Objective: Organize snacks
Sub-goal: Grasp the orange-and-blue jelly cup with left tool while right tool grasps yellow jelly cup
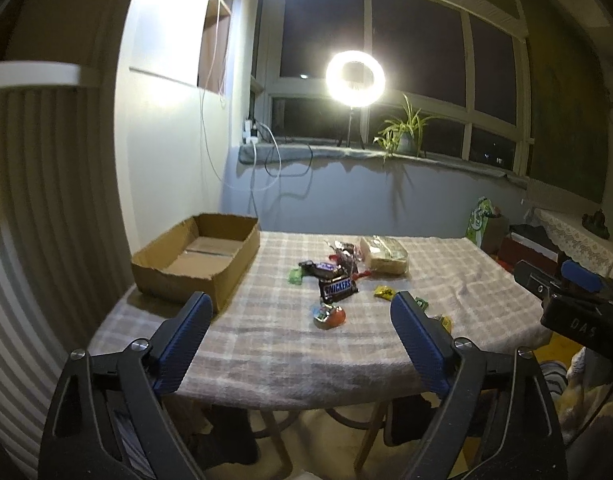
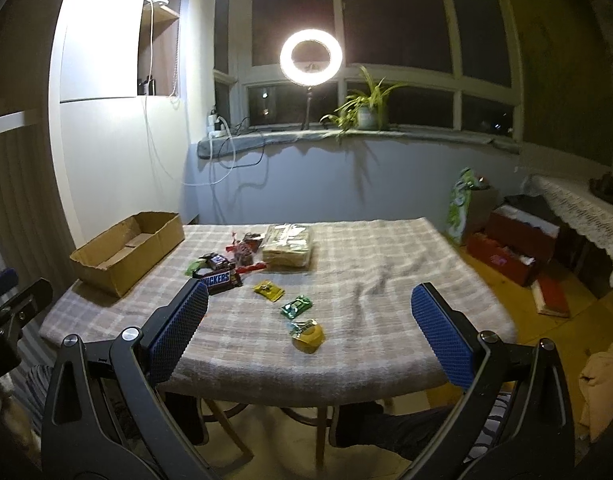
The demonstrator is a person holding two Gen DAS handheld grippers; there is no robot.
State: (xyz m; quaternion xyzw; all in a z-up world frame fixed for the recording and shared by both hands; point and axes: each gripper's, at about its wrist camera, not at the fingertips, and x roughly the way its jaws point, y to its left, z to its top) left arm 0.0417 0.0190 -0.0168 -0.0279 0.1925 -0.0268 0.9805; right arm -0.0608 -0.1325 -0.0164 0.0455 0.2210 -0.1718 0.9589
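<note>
Ring light (image 2: pixel 310 57) glows beside potted plant (image 2: pixel 364 110).

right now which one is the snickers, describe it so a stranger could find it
Start at the open cardboard box on the table's left side, then look right to the snack pile. The Snickers bar lies at the pile's near edge: a dark brown wrapper, the only one with big white block letters.

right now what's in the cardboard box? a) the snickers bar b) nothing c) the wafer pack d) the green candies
b: the cardboard box shows only its bare bottom, while the Snickers bar and the other snacks lie on the tablecloth.
</note>
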